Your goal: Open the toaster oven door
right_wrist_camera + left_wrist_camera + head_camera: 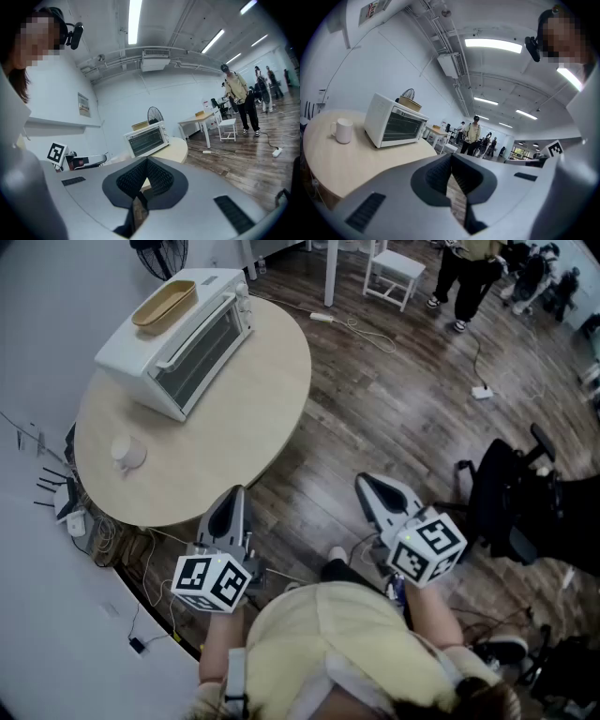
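A white toaster oven stands at the far left of a round wooden table, its glass door shut and the handle bar along the door's top edge. A tan oval tray lies on its roof. Both grippers hover off the table's near edge, over the wooden floor, well short of the oven. My left gripper is shut with nothing in it, its tip by the table rim. My right gripper is shut and empty too. The oven shows ahead in the left gripper view and in the right gripper view.
A white mug stands on the table in front of the oven. Cables and a power strip lie on the floor. A black office chair is at my right, a white chair and people farther off.
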`<state>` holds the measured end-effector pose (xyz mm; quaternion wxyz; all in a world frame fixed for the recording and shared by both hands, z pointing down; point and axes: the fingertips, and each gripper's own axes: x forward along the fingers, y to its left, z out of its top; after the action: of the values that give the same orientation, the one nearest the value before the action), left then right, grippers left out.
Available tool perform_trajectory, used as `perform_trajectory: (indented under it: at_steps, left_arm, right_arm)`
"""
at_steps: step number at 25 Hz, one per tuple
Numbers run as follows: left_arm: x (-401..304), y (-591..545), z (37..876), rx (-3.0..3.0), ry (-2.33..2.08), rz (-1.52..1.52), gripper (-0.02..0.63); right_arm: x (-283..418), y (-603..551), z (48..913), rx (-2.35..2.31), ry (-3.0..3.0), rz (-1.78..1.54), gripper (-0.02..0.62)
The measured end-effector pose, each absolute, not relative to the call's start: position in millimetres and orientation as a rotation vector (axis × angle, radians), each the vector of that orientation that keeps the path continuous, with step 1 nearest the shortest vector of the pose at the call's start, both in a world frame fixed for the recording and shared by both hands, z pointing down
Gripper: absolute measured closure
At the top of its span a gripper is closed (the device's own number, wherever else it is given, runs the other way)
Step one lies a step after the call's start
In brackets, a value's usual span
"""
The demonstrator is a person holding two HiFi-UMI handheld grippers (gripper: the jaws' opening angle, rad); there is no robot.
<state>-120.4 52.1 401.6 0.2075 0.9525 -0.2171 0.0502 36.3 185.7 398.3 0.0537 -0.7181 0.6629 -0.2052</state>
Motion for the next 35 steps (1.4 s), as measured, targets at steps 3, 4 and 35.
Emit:
perform_trajectory:
  at_steps: [3, 4, 35]
  left_arm:
    - [-116.7, 56.8, 404.3, 2.654, -0.593, 0.142, 0.603]
    - [-115.9, 58.9, 405.2, 2.658, -0.591, 0.146, 0.603]
    - [-64.2, 64.7, 416.1, 2.637, -0.817, 0.168, 0.604]
  right_arm:
    - [43.0, 191.6, 404.0, -2.194, 1.997, -0.637, 0.594]
    - [45.0, 194.0, 405.1, -2.191, 1.988, -0.640, 0.594]
    - [108.6, 175.7, 426.4, -1.915, 2.077, -0.792, 0.594]
